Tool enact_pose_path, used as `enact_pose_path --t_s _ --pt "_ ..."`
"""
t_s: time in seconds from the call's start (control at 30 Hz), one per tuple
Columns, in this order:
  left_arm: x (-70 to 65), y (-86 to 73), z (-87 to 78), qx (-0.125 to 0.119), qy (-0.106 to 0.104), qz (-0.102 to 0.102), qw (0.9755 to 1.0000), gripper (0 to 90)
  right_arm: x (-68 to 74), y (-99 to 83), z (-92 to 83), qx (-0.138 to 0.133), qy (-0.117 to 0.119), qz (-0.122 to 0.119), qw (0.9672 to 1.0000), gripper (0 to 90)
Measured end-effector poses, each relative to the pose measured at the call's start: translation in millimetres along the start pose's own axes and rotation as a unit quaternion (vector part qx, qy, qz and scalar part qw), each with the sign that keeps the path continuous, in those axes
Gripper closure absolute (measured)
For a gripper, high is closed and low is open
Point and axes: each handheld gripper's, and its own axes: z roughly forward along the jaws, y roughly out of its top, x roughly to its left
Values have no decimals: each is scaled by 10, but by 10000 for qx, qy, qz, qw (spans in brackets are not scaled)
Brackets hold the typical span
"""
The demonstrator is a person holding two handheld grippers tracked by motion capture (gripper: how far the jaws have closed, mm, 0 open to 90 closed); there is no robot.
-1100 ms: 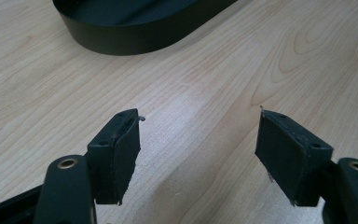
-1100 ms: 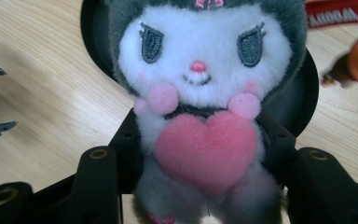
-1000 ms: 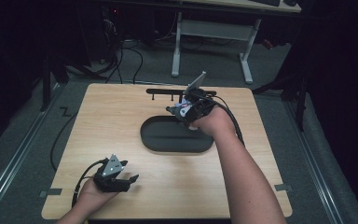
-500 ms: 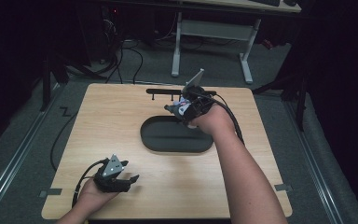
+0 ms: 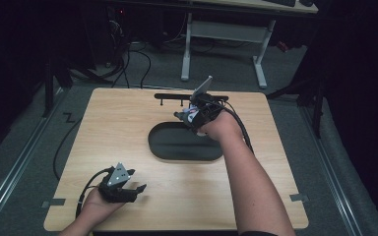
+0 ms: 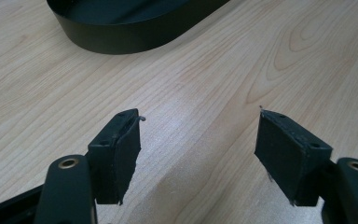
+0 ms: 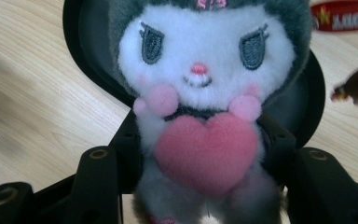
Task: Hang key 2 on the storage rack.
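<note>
Your right hand-held gripper (image 7: 200, 154) clamps a plush toy (image 7: 205, 93) by its body, the pink heart facing the camera, above the far rim of the black oval tray (image 5: 177, 147) on the wooden surface (image 5: 128, 118). Your left hand-held gripper (image 6: 198, 144) rests near the front edge, jaws wide, nothing between them.

Light is falling from overhead onto the wooden table (image 5: 128, 123), leaving it evenly bright while the room around it is sinking into near black. The high view is looking soft and a little grainy, and the black tray (image 5: 184, 142) is reading as a flat dark patch. The left gripper view is coming through crisp, grain lines sharp, with soft shadows pooling under the jaws. In the right gripper view the plush toy (image 7: 200, 93) is sitting close and slightly soft, its white fur glowing, and the edges are blurring.
</note>
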Motion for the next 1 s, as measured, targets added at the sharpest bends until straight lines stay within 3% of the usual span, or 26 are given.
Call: enact_pose_path --t_s 0.5,0.7,1.0 --pt "-13 -8 20 73 -22 37 10000 317 -132 -142 201 -154 119 171 9997 463" --pt "-15 -7 27 65 -16 58 10000 318 -161 -167 252 -395 190 453 9980 284" --pt "-39 9 57 97 -30 105 9999 317 -189 -426 122 -715 209 514 9959 274"
